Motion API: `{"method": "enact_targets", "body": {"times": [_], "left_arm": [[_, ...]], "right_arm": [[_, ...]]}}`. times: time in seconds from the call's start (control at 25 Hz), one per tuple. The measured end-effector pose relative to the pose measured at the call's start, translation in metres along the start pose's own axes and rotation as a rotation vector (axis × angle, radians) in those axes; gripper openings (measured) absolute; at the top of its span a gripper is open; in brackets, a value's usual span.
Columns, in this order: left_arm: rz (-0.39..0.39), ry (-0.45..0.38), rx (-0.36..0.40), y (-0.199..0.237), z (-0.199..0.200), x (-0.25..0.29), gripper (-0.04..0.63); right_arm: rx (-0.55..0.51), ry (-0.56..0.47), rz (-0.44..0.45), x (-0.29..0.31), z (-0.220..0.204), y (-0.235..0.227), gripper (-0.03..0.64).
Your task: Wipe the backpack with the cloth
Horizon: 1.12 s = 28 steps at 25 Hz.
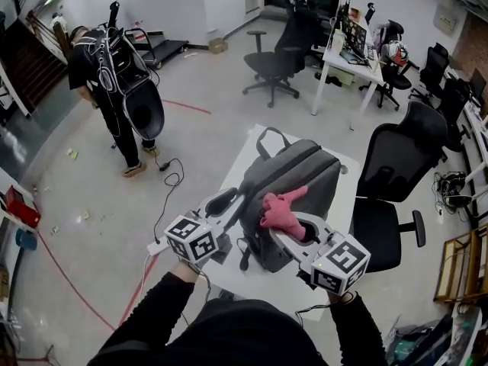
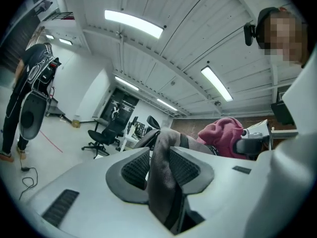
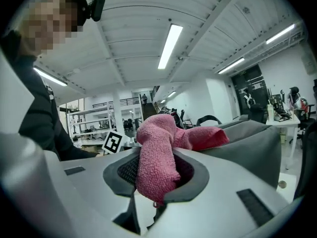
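A grey backpack [image 1: 305, 175] lies on a white table [image 1: 245, 149] in the head view. My left gripper [image 1: 229, 213] is shut on a grey mesh strap [image 2: 162, 182] of the backpack, at the bag's near left side. The strap runs up between the two pads. My right gripper [image 1: 296, 233] is shut on a pink cloth [image 1: 279, 207]; the cloth rests on the backpack's near upper surface. In the right gripper view the pink cloth [image 3: 157, 157] fills the jaws and drapes onto the grey backpack [image 3: 255, 143]. The left gripper view shows the pink cloth [image 2: 224, 136] off to the right.
A black office chair [image 1: 396, 170] stands close to the table's right side. Another chair [image 1: 276, 58] and a desk [image 1: 351, 58] stand farther back. A person in dark clothes with gear [image 1: 114, 71] stands at the far left. Cables [image 1: 169, 183] trail on the floor left of the table.
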<state>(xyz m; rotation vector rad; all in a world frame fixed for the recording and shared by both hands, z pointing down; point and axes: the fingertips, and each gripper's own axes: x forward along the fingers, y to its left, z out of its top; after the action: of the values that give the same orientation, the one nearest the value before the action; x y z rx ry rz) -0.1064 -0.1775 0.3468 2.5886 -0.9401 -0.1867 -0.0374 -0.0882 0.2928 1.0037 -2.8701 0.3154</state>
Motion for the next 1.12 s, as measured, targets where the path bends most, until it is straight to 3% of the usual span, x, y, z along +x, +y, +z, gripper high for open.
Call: {"method": "enact_targets", "body": {"times": [0.2,0.36,0.48,0.8,1.0,1.12], "left_arm": [[0.002,-0.005,-0.007,-0.001,0.000,0.001,0.133],[0.002,-0.005,-0.007,-0.001,0.000,0.000,0.133],[0.012,-0.006,-0.005,-0.001,-0.001,-0.001,0.133],[0.007,-0.008,-0.027,-0.001,-0.004,-0.002,0.133],[0.004,-0.010,-0.039,0.000,-0.005,-0.003,0.133],[0.001,-0.008,-0.056,0.000,-0.005,-0.005,0.135]], "right_arm": [[-0.088,0.110,0.213,0.005,-0.020,0.049,0.107],[-0.167,0.203,0.205,0.005,-0.042,0.044,0.108],[-0.095,0.166,0.106,-0.011,-0.038,0.007,0.107],[0.061,0.125,-0.263,-0.053,-0.037,-0.108,0.107],[0.238,0.006,-0.515,-0.092,-0.038,-0.180,0.107],[0.269,-0.025,-0.671,-0.118,-0.038,-0.214,0.107]]}}
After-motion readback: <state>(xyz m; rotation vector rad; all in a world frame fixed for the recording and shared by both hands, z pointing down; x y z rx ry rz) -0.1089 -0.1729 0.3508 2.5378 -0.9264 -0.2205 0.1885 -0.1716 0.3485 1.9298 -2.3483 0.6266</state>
